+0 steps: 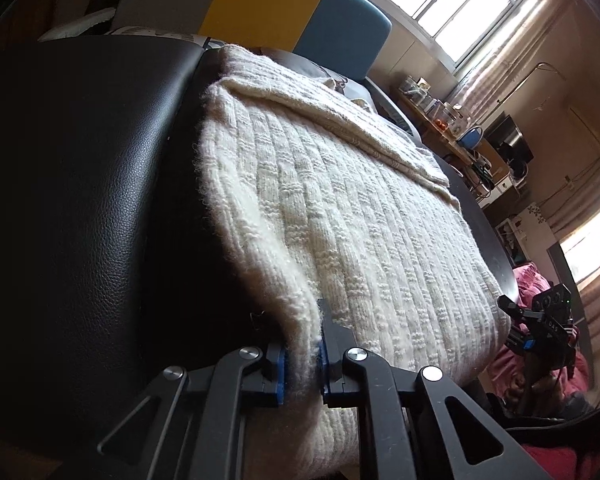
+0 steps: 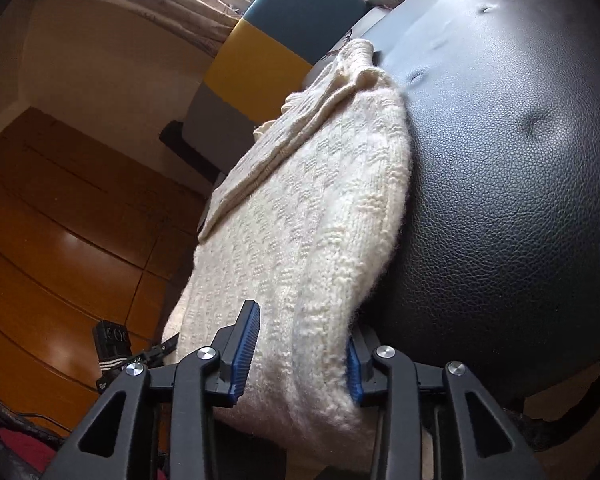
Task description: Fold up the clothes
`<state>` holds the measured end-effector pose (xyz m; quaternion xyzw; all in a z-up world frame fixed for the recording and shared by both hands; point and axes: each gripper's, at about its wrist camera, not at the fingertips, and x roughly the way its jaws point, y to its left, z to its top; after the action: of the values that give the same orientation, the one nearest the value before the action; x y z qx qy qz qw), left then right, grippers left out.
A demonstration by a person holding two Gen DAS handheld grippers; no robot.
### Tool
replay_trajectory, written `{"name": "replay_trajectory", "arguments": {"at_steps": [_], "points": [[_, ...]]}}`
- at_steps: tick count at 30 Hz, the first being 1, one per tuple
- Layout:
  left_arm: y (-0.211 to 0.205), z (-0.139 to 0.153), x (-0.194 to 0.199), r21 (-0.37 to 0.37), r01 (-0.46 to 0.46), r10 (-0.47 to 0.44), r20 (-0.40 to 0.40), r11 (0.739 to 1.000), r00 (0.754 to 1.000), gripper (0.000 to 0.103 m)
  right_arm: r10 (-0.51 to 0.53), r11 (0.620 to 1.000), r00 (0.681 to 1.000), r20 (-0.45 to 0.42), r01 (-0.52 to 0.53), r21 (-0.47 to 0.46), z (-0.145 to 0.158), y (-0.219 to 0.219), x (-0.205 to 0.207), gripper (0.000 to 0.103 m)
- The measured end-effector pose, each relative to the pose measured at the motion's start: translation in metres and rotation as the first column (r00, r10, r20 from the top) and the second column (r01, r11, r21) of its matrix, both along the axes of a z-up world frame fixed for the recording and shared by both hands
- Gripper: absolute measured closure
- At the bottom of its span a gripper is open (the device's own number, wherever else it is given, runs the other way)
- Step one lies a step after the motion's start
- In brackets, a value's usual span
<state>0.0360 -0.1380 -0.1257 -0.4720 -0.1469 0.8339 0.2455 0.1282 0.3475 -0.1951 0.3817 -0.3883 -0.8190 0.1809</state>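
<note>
On the black seat in the left wrist view, the cream sweater lies partly folded, sleeve laid across; left gripper is pinched tight on its near hem — probably for a lift. Right wrist view: right gripper fingers sit wider, straddling the hem's other corner, knit filling the gap — likely a matching hold.

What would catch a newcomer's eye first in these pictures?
A cream knit sweater lies folded on a black leather seat, filling the middle of both views. Each tongs pinches its near edge: the left tongs nearly closed on a thin fold, the right tongs around a thicker bunch.
</note>
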Motion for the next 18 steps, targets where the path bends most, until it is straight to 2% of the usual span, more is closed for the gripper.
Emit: {"name": "replay_trajectory", "arguments": {"at_steps": [2, 5, 11, 13, 18], "points": [[-0.001, 0.0, 0.0, 0.003, -0.003, 0.003, 0.007, 1.0, 1.0, 0.092, 0.018, 0.998, 1.0, 0.026, -0.019, 0.066, 0.005, -0.003, -0.003, 0.077], [-0.003, 0.0, 0.004, 0.023, 0.001, -0.001, 0.02, 1.0, 1.0, 0.093, 0.07, 0.985, 0.996, 0.046, -0.076, 0.155, 0.016, -0.012, -0.008, 0.078], [-0.015, -0.005, 0.015, 0.091, 0.001, -0.007, 0.07, 0.996, 0.998, 0.094, 0.162, 0.973, 0.986, 0.046, -0.168, 0.161, 0.013, -0.014, -0.013, 0.081], [-0.018, -0.007, 0.015, 0.112, -0.009, -0.001, 0.085, 0.994, 0.996, 0.093, 0.149, 0.98, 0.988, 0.042, -0.153, 0.125, 0.01, -0.012, -0.017, 0.078], [-0.017, -0.006, 0.01, 0.116, -0.014, 0.005, 0.077, 0.993, 0.997, 0.091, 0.08, 0.996, 0.996, -0.05, -0.078, 0.052, 0.005, -0.008, -0.017, 0.056]]}}
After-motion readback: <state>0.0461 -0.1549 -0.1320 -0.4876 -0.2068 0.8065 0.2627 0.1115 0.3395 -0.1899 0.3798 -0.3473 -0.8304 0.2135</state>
